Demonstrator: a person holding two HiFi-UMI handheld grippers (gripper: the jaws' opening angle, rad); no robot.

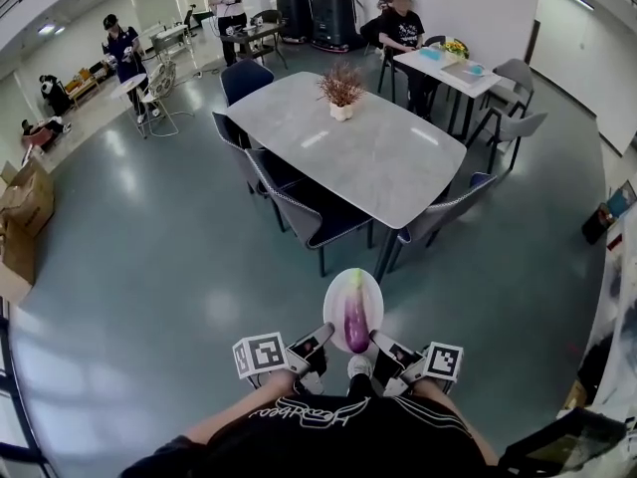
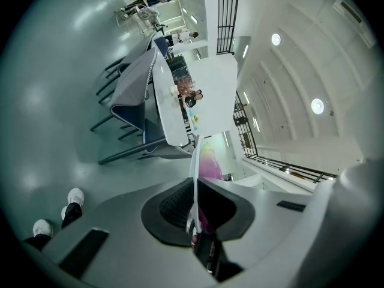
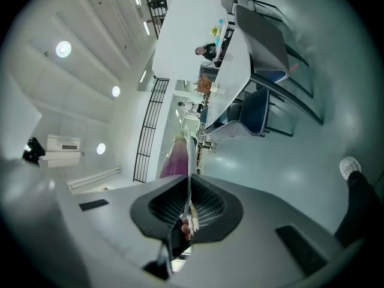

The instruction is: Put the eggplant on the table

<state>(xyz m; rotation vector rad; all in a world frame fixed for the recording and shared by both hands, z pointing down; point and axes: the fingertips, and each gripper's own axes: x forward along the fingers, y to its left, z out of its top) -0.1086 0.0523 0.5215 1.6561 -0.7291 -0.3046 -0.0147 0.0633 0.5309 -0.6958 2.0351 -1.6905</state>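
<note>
purple eggplant [image 1: 356,325] on white plate [image 1: 338,289]; left tool [image 1: 323,339], right tool [image 1: 379,343] clamped on rim; shirt lettering [image 1: 299,416] illegible.

The person's left forearm [image 1: 231,422] and right forearm [image 1: 456,408] reach forward and draw together. The left gripper [image 1: 318,341] and right gripper [image 1: 383,344] angle inward, roughly level, each with its jaws clamped on an opposite edge of one plate [image 1: 336,289].

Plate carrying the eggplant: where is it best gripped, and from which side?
By its thin rim: left gripper from the left, right gripper from the right, as now. The plate is shallow and the eggplant lies loose, so opposed grips likely keep it level.
</note>
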